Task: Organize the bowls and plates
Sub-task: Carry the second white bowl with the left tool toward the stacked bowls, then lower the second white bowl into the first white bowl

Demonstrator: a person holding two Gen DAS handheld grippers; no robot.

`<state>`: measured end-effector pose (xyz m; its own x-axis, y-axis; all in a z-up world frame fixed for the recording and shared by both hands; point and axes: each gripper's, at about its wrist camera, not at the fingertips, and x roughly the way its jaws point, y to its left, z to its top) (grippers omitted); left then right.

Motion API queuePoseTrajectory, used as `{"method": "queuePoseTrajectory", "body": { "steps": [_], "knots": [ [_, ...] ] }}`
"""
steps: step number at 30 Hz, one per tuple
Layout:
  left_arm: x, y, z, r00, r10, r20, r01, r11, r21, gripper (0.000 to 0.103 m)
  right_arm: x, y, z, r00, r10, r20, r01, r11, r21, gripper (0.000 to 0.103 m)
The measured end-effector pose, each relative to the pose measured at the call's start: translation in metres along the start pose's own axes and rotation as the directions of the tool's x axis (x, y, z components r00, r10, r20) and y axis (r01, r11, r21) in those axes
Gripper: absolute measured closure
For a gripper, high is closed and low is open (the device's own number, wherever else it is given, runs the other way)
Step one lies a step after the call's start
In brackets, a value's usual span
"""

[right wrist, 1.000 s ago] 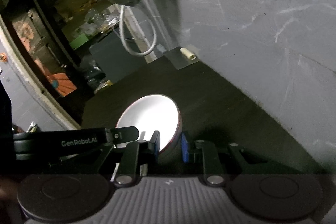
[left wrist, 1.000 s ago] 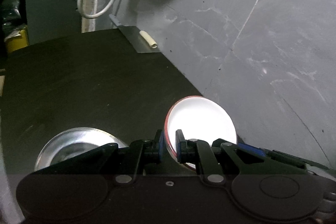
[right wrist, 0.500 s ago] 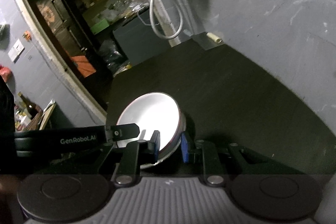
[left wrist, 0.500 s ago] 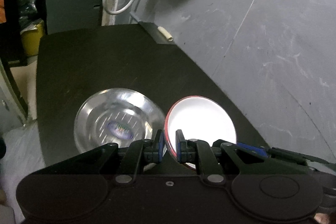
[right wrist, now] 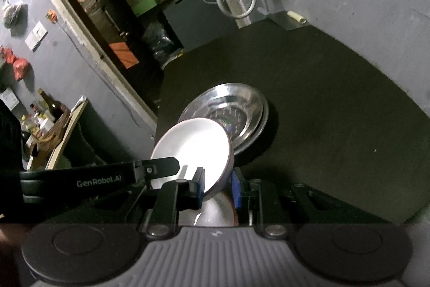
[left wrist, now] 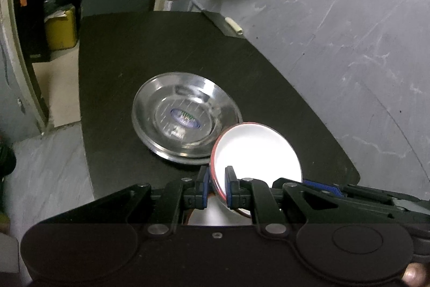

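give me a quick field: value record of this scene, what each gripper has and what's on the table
left gripper: shut on rim of white bowl
right gripper: shut on the opposite rim of the same bowl
white bowl: red-edged, tilted, held by both
steel plate: lying flat on the black table, looks empty
bowl vs plate: bowl beside and partly in front of the plate; contact unclear

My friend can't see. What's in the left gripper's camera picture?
The left gripper pinches the rim of a white bowl with a red edge. Beside it, a shiny steel plate sits on a black table against a grey wall.
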<state>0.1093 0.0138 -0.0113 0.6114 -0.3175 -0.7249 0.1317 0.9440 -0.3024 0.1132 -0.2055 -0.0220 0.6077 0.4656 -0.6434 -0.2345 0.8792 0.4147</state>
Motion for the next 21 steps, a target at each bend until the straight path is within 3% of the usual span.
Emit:
{"method": "queuePoseTrajectory", "body": {
  "steps": [21],
  "knots": [
    [0.001, 0.002, -0.031, 0.999, 0.039, -0.038, -0.038, 0.999, 0.031, 0.09, 0.001, 0.006, -0.03, 0.995, 0.004, -0.095, -0.008, 0.999, -0.033, 0.079]
  ]
}}
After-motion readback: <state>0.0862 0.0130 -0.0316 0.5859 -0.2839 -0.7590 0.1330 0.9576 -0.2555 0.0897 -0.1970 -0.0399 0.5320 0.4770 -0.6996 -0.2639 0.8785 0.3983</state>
